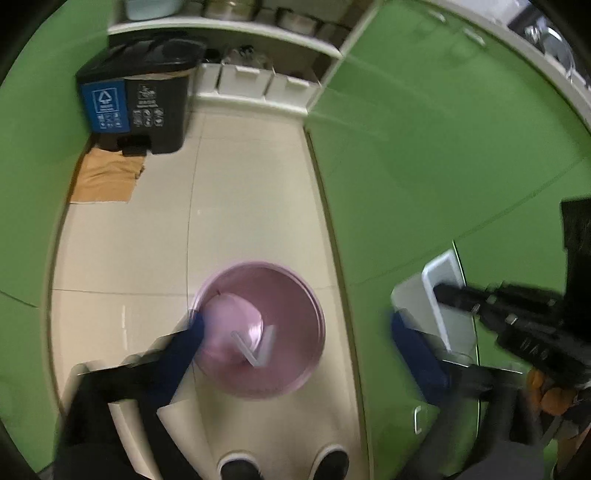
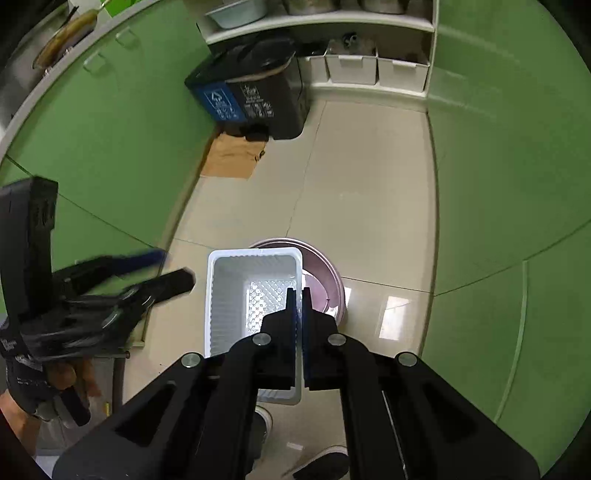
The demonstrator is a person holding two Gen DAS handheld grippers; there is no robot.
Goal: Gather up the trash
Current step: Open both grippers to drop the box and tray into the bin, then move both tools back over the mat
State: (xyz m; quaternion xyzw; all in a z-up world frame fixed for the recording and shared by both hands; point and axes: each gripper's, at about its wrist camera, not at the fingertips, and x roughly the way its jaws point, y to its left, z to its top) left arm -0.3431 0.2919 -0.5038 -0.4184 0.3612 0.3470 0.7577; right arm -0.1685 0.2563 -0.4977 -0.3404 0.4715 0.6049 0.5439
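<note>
Green cabinet fronts close in on both sides of a pale tiled floor, and at the far end a white shelf unit runs across, with white storage boxes lined up along its lowest level. Against the far left corner stands a black two-part pedal bin with a blue recycling label on its left half, and a flattened piece of brown cardboard lies on the tiles just in front of it. Nearer in, a pink round basin sits on the floor between the cabinets; in the left wrist view it holds a pink rounded lump and a bent white straw, though blur keeps me from saying what the lump is. A white rectangular plastic basket hangs over the basin's left part, its ribbed walls and lattice bottom bare inside. The right gripper has its two fingers pinched tight on the basket's right wall, one inside and one outside. The left gripper is spread wide, its blue-padded fingers well apart on either side of the basin and holding nothing; seen from the right wrist camera it hangs just left of the basket. A pair of dark shoes with white toes shows at the near edge.
</note>
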